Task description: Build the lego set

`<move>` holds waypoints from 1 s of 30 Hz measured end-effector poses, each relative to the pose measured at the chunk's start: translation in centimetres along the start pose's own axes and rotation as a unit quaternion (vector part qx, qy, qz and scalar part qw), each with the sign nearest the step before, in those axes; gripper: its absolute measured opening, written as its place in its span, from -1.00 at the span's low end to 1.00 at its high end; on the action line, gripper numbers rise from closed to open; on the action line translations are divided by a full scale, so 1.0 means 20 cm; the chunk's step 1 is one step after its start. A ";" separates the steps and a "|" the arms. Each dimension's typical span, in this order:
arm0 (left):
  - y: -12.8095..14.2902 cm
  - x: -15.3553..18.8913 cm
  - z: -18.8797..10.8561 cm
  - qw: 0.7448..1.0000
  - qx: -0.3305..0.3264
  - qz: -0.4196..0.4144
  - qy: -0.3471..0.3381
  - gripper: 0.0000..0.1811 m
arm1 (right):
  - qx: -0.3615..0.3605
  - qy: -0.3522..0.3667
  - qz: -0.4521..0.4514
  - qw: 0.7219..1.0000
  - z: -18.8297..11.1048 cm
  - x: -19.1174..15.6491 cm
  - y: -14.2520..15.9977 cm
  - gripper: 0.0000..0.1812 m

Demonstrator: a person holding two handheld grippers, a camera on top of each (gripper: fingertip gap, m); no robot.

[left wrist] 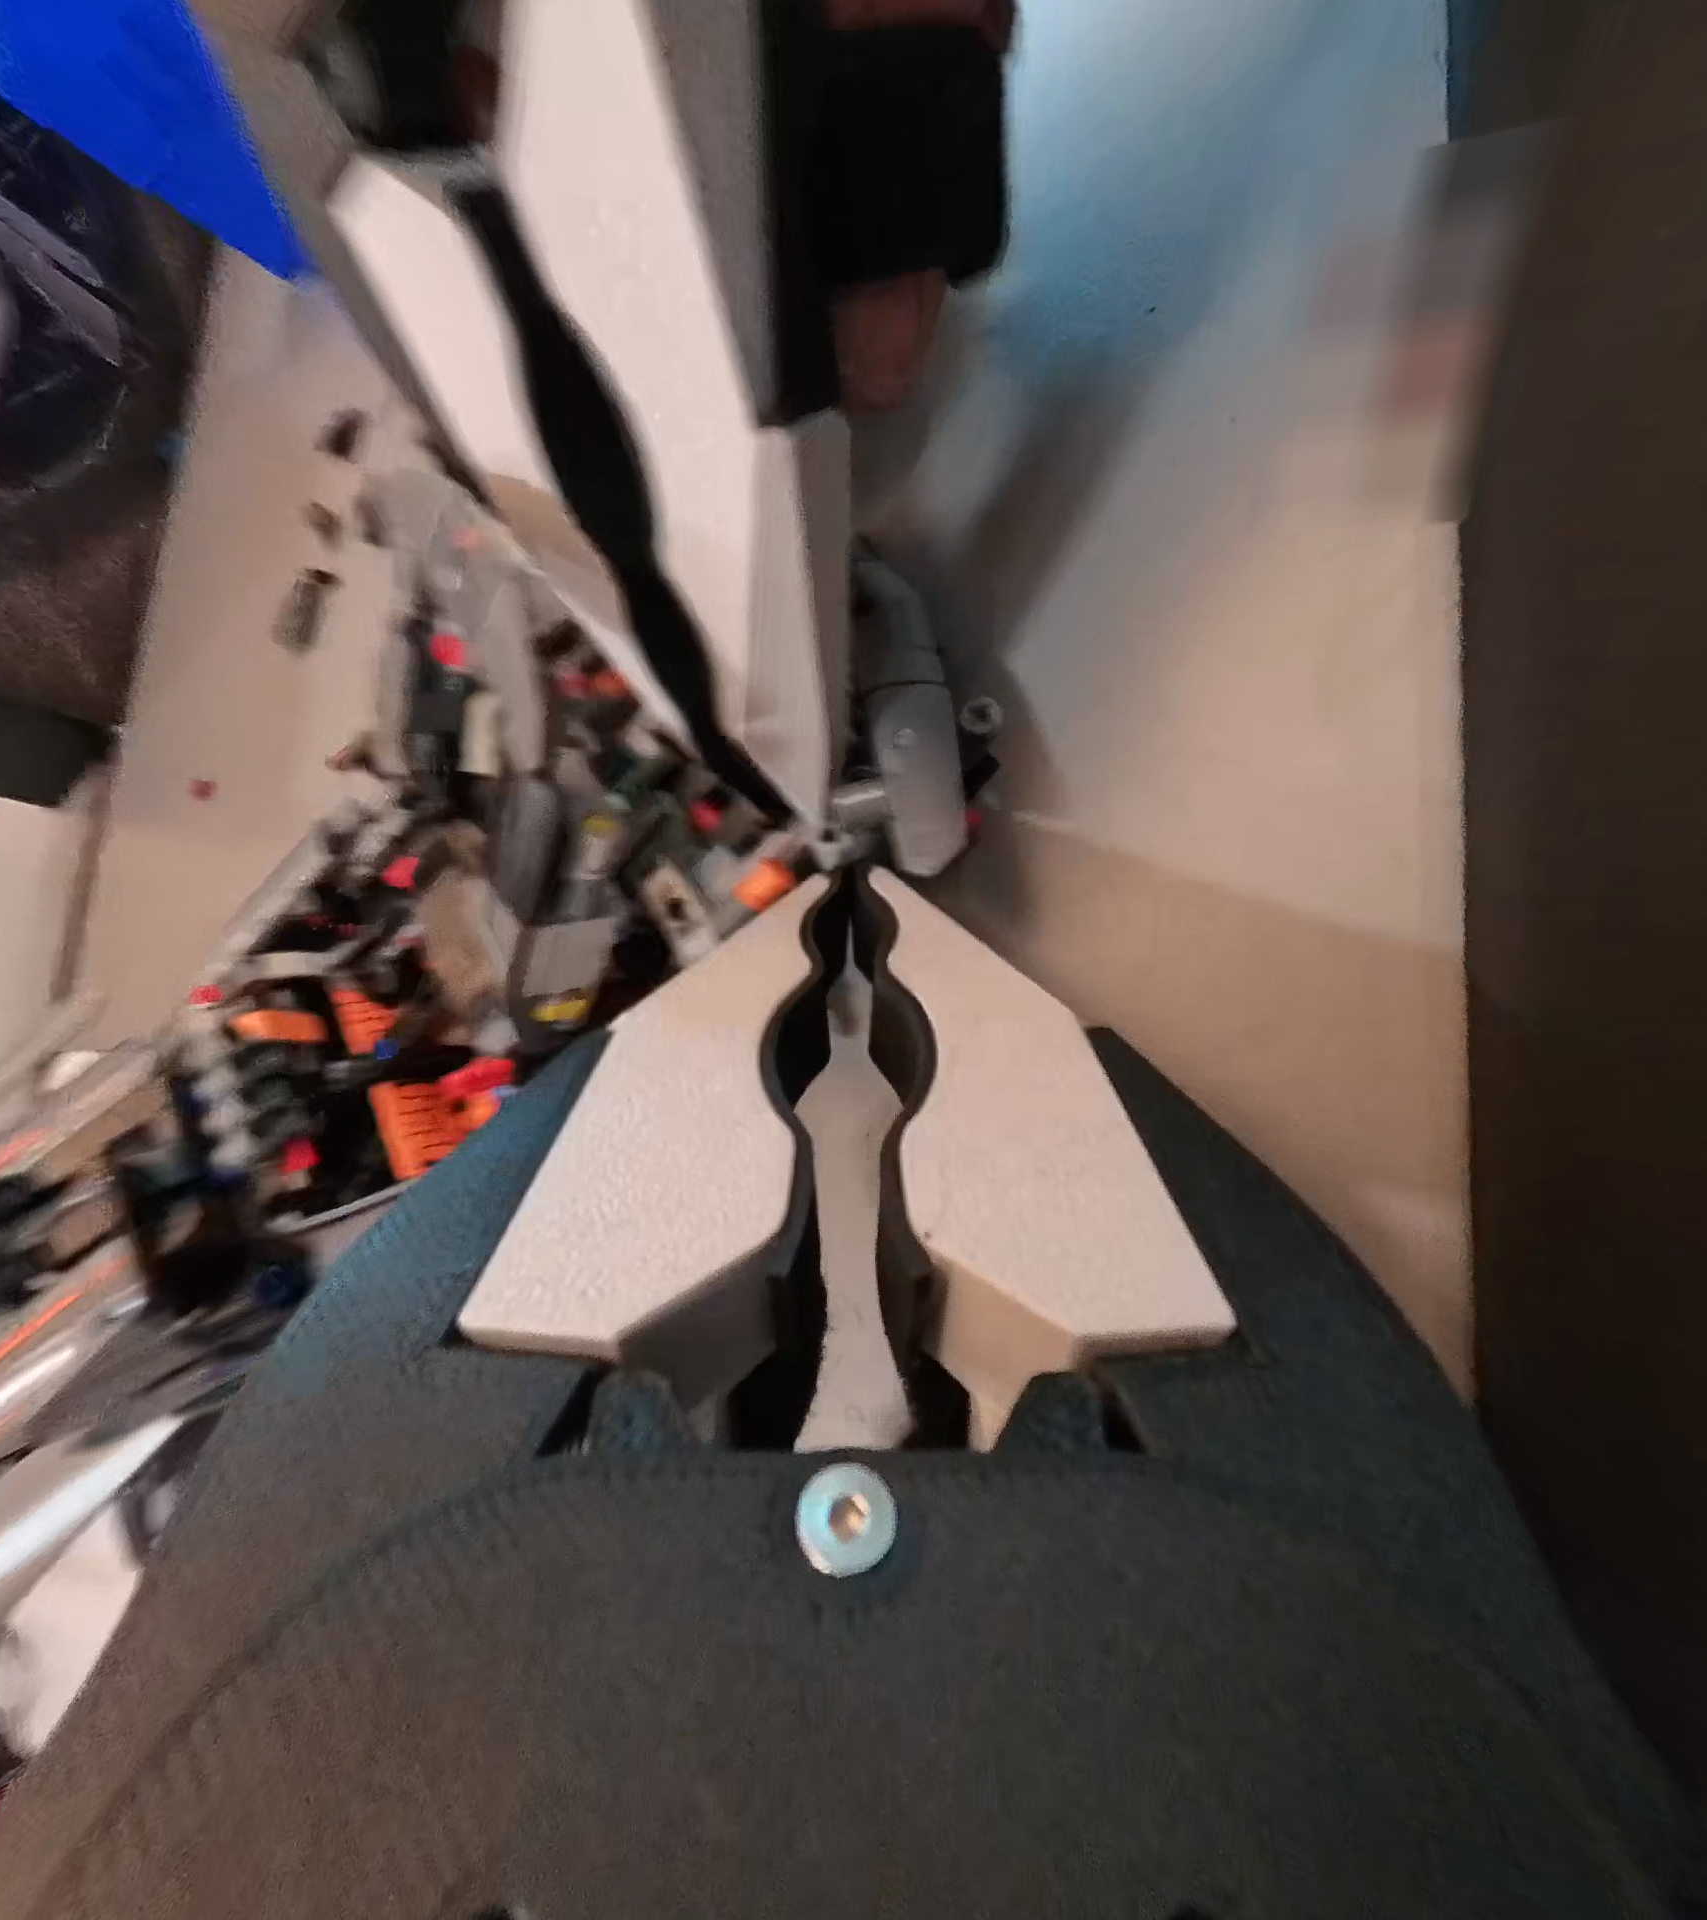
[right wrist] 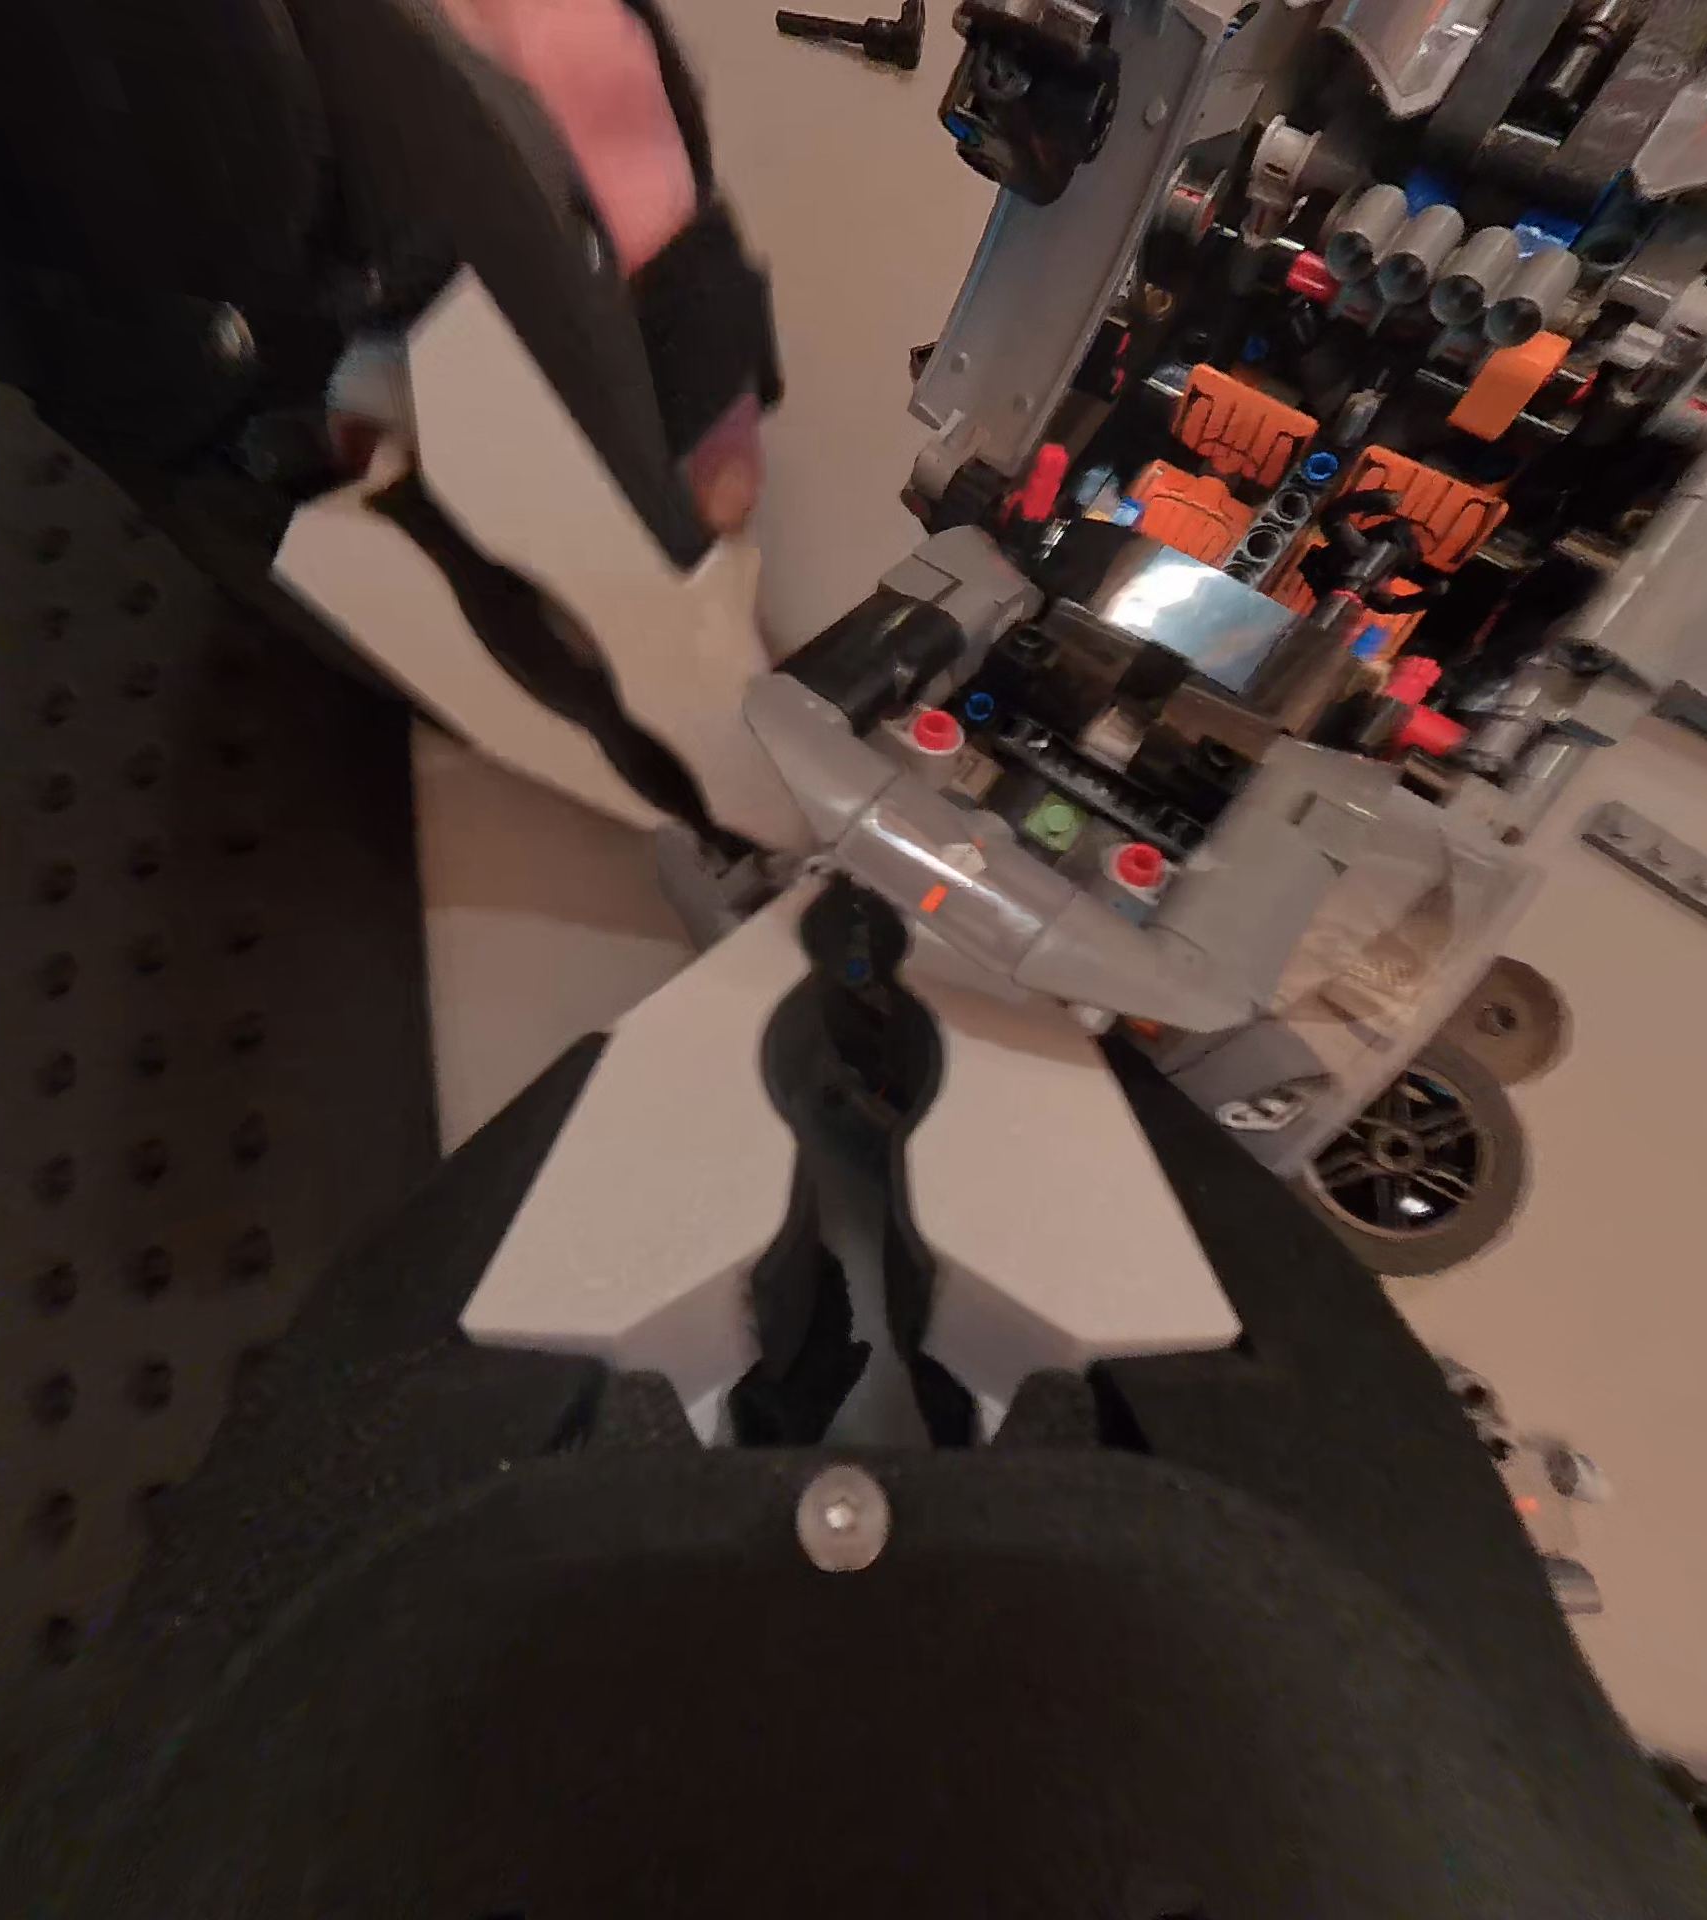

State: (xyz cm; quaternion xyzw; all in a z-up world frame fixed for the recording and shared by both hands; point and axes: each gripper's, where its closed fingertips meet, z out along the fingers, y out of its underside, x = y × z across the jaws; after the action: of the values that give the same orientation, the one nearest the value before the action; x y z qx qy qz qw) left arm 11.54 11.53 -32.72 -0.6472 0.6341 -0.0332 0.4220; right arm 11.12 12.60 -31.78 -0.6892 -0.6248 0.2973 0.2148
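A large grey lego car (right wrist: 1275, 665) with orange seats and black wheels lies on the beige table (right wrist: 1618, 1475); it is blurred in the left wrist view (left wrist: 433, 956). My left gripper (left wrist: 844, 883) has its jaws nearly together at a small grey lego piece (left wrist: 916, 748) beside the car's corner. My right gripper (right wrist: 833, 894) is shut, its tips at the same spot next to the car's grey front panel (right wrist: 942, 862). Each gripper shows in the other's view: the right one (left wrist: 813, 821) from above, the left one (right wrist: 724, 836) from the upper left. What is pinched is hidden.
A dark perforated panel (right wrist: 142, 935) stands beside the grippers, also in the left wrist view (left wrist: 1659, 935). A loose black pin (right wrist: 859, 26) and a grey beam (right wrist: 1701, 894) lie on the table. A hand (right wrist: 600, 135) holds the left gripper. A person's leg (left wrist: 890, 332) is behind.
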 end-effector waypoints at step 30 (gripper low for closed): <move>-0.05 0.01 -0.04 0.999 0.021 0.030 -0.022 -1.00 | -0.013 -0.011 -0.029 0.999 -0.02 -0.06 0.02 -0.96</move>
State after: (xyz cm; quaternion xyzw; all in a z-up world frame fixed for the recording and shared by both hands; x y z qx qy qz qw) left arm 11.89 10.84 -31.76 -0.6195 0.6428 -0.0202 0.4501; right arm 11.62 11.40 -31.58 -0.6703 -0.6509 0.2900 0.2072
